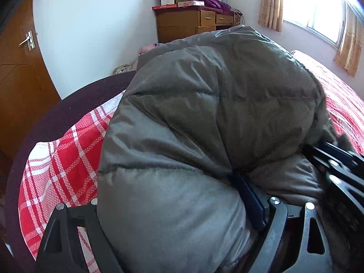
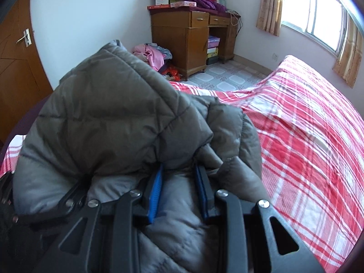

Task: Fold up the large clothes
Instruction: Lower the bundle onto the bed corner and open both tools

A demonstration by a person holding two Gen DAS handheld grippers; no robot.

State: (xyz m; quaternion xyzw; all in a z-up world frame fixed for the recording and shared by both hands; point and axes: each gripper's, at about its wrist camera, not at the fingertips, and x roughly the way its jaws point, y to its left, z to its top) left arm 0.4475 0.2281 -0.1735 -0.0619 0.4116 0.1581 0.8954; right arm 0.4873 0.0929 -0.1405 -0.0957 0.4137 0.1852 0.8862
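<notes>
A grey quilted puffer jacket lies bunched on a bed with a red and white plaid sheet. My left gripper is closed around a thick fold of the jacket; only its right blue pad shows, the other is buried in fabric. The right gripper's black frame shows at the right edge of the left wrist view. In the right wrist view my right gripper is shut on a fold of the same jacket, fabric bulging between its blue pads. The jacket's far part folds over the fingertips.
The plaid bed stretches to the right. A wooden desk piled with boxes and a purple garment stands at the far wall. A heap of pink clothes lies on the tiled floor. A wooden door is left, a curtained window right.
</notes>
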